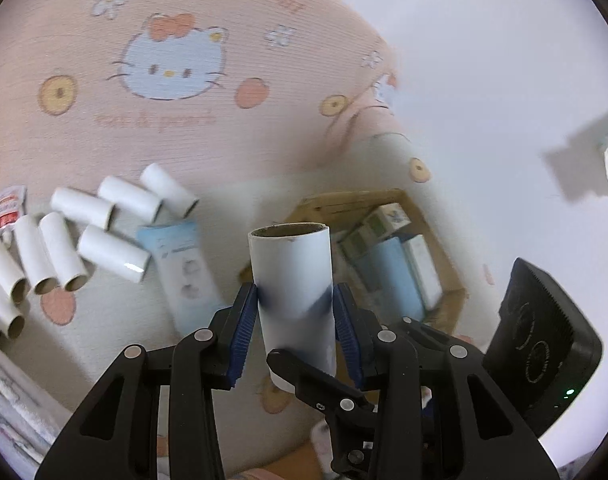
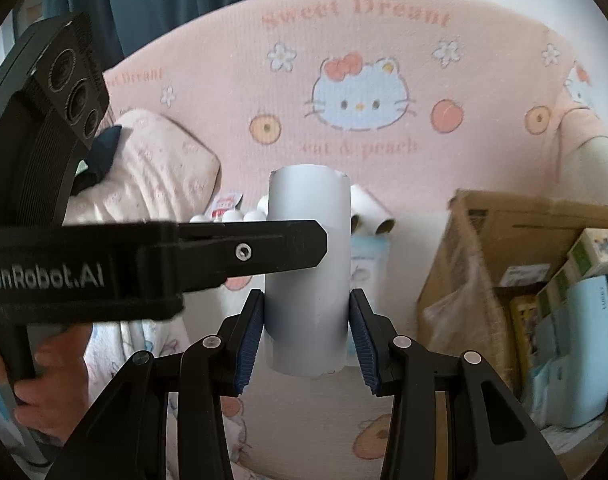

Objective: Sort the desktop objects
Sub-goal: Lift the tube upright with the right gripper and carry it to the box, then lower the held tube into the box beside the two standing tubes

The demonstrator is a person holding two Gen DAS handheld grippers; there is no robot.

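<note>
A white cardboard tube [image 1: 293, 292] stands upright between both grippers. In the left wrist view my left gripper [image 1: 295, 304] has its blue pads on the tube's sides, and a finger of the right gripper [image 1: 316, 376] crosses its lower end. In the right wrist view the same tube [image 2: 308, 280] sits between the pads of my right gripper [image 2: 308, 320], with a left gripper finger [image 2: 255, 250] across its front. Several more white tubes [image 1: 83, 236] lie on the pink Hello Kitty blanket [image 1: 175, 120] at the left.
An open cardboard box [image 2: 464, 248] with small boxes and packets stands at the right; it also shows in the left wrist view [image 1: 384, 204]. A light blue packet [image 1: 183, 268] lies next to the loose tubes. A small red and white sachet [image 1: 9, 208] lies at the far left.
</note>
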